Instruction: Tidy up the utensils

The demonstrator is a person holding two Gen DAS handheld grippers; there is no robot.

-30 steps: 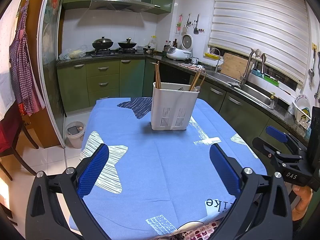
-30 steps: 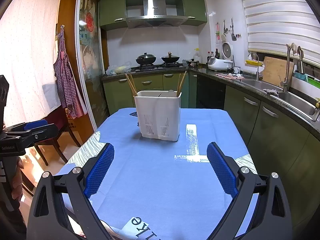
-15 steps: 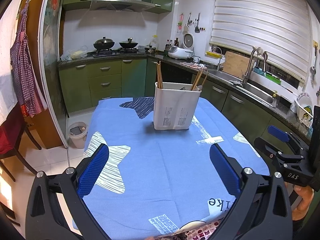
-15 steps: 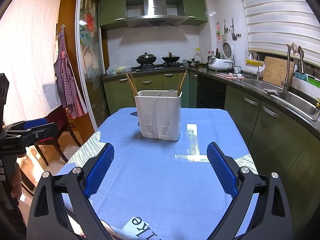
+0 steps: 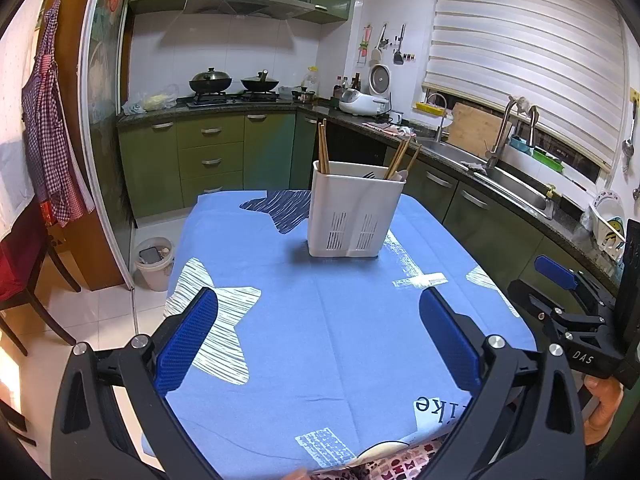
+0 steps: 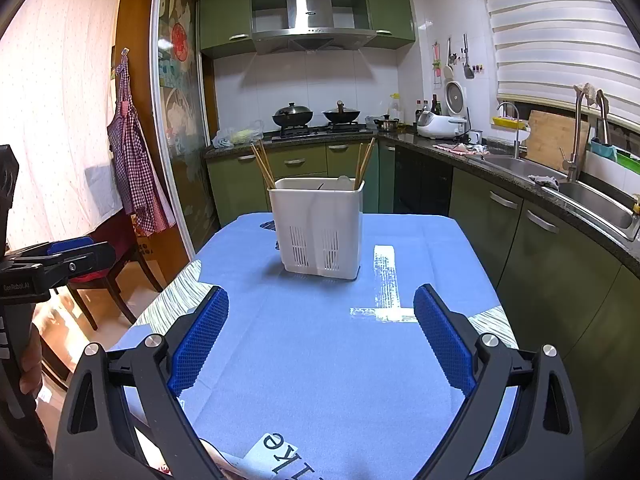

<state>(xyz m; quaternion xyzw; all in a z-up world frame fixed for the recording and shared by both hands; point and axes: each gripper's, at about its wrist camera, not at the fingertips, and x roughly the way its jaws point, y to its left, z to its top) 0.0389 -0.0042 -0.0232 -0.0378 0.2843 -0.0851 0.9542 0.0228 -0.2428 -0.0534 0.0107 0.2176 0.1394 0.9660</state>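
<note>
Utensil caddy (image 5: 354, 216) upright, well ahead; L gripper (image 5: 318, 334), R gripper (image 6: 320, 332) jaws wide, empty.

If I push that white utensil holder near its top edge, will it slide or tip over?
The white utensil holder looks taller than its base is wide, so a high push would probably tip it. It appears to be thin slotted plastic, likely light. The chopsticks lean out at its corners and could rattle or shift. It stands on a cloth, which may resist sliding.

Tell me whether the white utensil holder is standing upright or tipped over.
Upright. The white utensil holder sits flat on the blue tablecloth, its open top facing up, with chopsticks sticking out at both ends.
</note>
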